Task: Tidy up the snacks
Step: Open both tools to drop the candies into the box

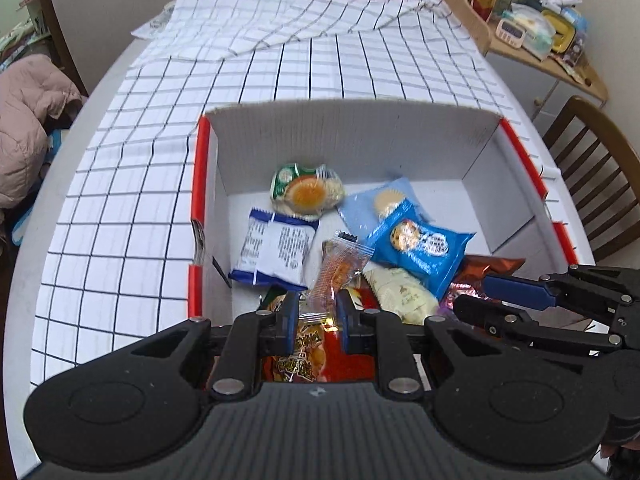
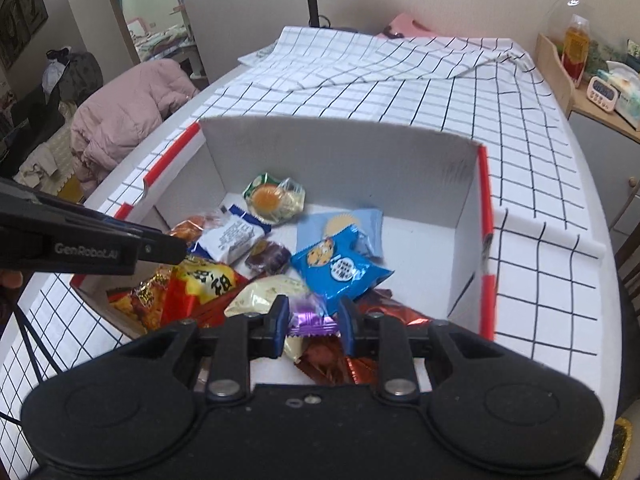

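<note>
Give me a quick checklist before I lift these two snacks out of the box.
1. Left tool shut on the clear orange pack: ok, both fingers meet its lower end.
2. Right tool shut on the purple candy: ok, wrapper sits between the fingers.
3. Orange pack free of its neighbours: cannot tell, it lies over the red bag.
4. Purple candy free: cannot tell, it rests on the cream pack and brown wrapper.
5. Tools apart from each other: ok, a gap shows between them.
6. Box open on top: ok.
</note>
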Tool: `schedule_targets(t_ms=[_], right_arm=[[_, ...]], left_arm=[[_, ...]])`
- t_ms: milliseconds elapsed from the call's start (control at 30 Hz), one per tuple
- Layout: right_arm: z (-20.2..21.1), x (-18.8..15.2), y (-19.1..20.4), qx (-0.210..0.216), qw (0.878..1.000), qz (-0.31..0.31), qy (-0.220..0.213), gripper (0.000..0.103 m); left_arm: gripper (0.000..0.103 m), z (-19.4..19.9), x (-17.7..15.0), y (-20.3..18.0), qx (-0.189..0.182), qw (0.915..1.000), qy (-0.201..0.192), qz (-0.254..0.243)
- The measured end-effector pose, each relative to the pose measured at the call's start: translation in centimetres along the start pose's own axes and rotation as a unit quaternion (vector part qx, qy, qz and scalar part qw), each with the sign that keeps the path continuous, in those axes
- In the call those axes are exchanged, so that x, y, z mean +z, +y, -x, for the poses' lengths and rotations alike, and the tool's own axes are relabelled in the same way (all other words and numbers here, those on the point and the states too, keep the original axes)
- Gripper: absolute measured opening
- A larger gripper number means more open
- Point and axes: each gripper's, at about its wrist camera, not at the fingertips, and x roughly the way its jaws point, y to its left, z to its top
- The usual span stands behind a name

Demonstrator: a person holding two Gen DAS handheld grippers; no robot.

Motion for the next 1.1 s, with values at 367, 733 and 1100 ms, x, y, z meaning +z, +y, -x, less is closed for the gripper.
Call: schedule_targets(t_ms=[367, 733, 1100], right_arm=[[0.1, -0.2, -0.1, 0.000, 1.000, -0.007, 0.002, 0.026], [3.4, -0.5, 0.3, -0.010, 0.999, -0.016, -0.029, 0.026], [8.5, -1.3, 2.3, 0.005, 0.996, -0.029, -0.084, 0.027]], left_arm=[[0.022, 0.3, -0.1, 0.3, -0.010, 0.9999, -0.003, 0.003], [0.049, 3.4, -1.4, 1.2, -0.027, 0.9988, -0.035, 0.020], [0.060, 9.1, -4.5, 1.5, -0.045, 0.9941, -0.097, 0.012]])
